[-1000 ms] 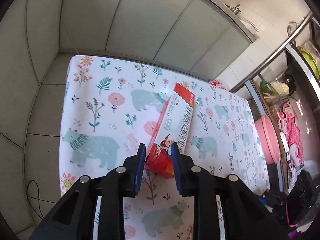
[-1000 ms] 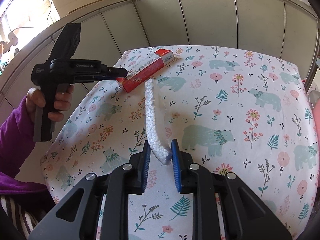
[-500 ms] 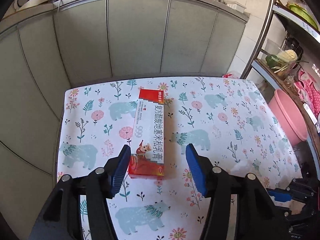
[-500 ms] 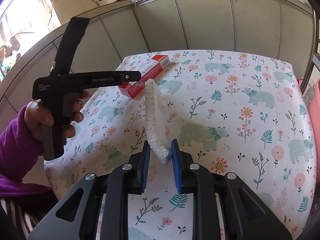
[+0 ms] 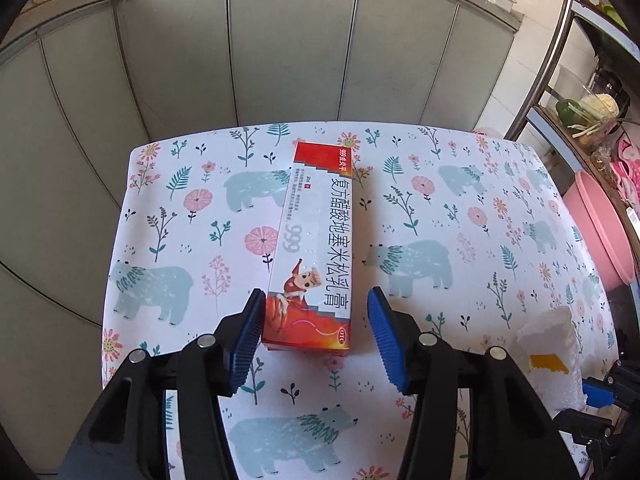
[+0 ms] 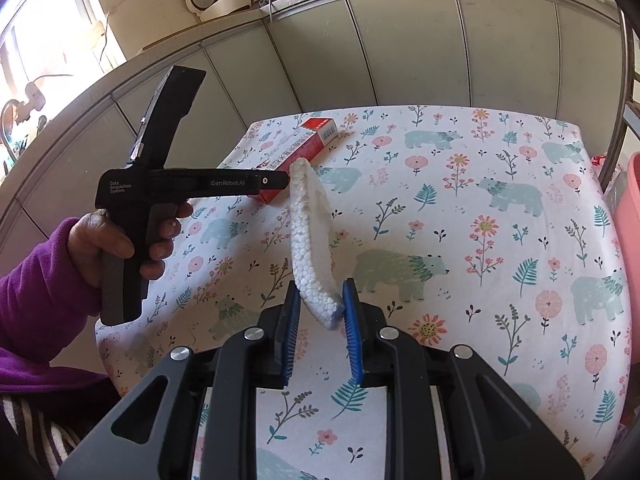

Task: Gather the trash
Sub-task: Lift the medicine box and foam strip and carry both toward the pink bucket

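Observation:
A red and white medicine box (image 5: 316,248) lies flat on the floral tablecloth (image 5: 460,216), its near end between my left gripper's (image 5: 316,338) blue pads. The left gripper is open, and the box is not gripped. In the right wrist view the box (image 6: 298,152) lies at the table's far left behind the left gripper body (image 6: 184,188). My right gripper (image 6: 320,320) is shut on a curved strip of white foam (image 6: 310,240) and holds it above the table. The foam also shows in the left wrist view (image 5: 548,356) at the lower right.
A pink basin (image 5: 600,228) stands off the table's right side, next to a metal rack with vegetables (image 5: 588,112). Grey cabinet doors (image 5: 288,48) run behind the table. The person's purple-sleeved hand (image 6: 108,240) holds the left gripper at the table's left edge.
My left gripper has opened and let go of the medicine box, which now lies flat on the table. The right gripper has lifted the foam strip slightly higher.

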